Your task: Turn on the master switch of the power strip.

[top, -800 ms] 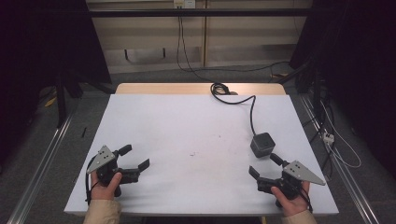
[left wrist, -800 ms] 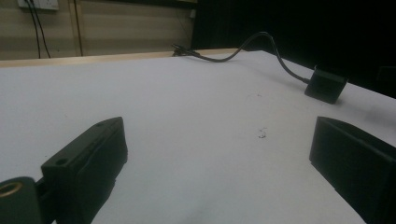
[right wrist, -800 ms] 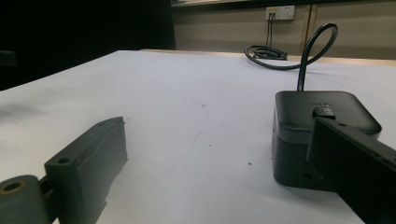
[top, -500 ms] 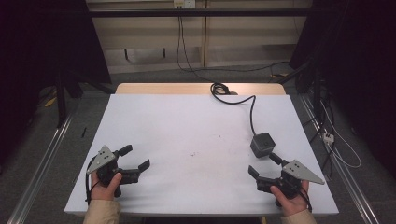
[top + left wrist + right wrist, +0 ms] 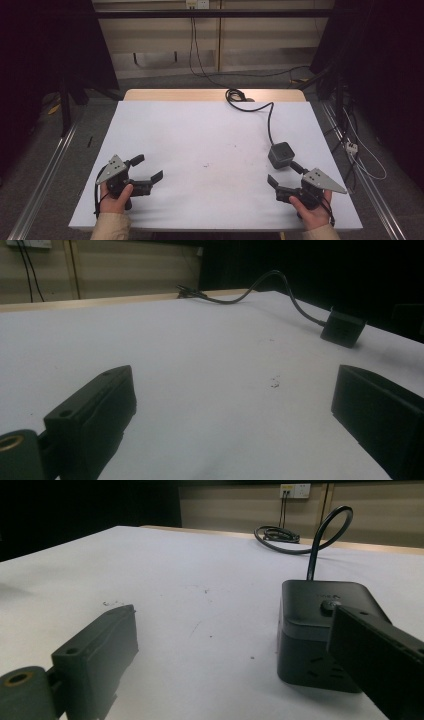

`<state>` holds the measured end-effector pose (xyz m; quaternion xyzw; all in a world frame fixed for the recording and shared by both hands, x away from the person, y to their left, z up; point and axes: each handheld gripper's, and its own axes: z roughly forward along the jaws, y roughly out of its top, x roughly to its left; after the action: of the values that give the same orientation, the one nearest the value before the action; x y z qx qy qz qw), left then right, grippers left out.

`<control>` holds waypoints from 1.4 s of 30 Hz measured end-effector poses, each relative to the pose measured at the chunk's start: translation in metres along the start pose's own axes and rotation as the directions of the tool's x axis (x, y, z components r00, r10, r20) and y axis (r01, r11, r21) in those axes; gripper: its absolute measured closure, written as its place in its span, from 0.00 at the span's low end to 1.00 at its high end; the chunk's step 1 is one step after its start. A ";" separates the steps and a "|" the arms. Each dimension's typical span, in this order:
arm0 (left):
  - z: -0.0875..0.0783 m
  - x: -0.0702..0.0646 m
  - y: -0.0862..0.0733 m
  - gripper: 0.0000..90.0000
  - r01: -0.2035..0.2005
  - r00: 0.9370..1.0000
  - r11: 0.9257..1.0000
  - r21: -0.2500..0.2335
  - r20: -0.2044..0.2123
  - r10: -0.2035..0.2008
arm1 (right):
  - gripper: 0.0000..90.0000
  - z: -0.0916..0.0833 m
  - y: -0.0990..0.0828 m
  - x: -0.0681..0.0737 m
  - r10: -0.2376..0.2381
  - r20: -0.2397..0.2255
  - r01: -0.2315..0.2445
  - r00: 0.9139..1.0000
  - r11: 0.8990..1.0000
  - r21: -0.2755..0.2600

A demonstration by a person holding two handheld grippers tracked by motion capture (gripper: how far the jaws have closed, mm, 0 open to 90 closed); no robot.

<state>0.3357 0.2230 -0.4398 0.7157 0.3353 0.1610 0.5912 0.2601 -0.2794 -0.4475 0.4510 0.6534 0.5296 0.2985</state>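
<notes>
A dark cube-shaped power socket (image 5: pixel 280 154) sits on the white table (image 5: pixel 200 145) at the right, its black cable (image 5: pixel 270 120) running to the far edge. My right gripper (image 5: pixel 285 175) rests just in front of the cube, jaws wide apart with nothing between them; in the right gripper view the cube (image 5: pixel 320 630) stands close behind the right jaw. My left gripper (image 5: pixel 147 168) lies near the front left corner, open and empty. From the left gripper view the cube (image 5: pixel 342 329) lies far off to the right.
The cable coils (image 5: pixel 235 96) at the table's wooden far edge (image 5: pixel 215 95). Small dark specks (image 5: pixel 206 164) mark the middle of the tabletop. Metal rails (image 5: pixel 45 175) run along the floor on both sides, with loose cables (image 5: pixel 360 155) at the right.
</notes>
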 end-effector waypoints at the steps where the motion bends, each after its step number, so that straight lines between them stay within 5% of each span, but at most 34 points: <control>1: 0.001 0.000 0.000 0.04 0.000 1.000 1.000 -0.001 0.003 0.000 | 0.06 0.000 0.000 -0.001 0.001 0.002 -0.001 1.000 1.000 0.000; 42: 0.008 -0.004 0.002 0.05 0.011 1.000 1.000 -0.014 0.023 -0.011 | 0.14 -0.001 0.009 -0.023 0.011 0.060 -0.012 0.998 1.000 0.014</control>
<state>0.3387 0.2142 -0.4391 0.7115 0.3314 0.1518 0.6007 0.2712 -0.3004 -0.4409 0.4725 0.6453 0.5129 0.3118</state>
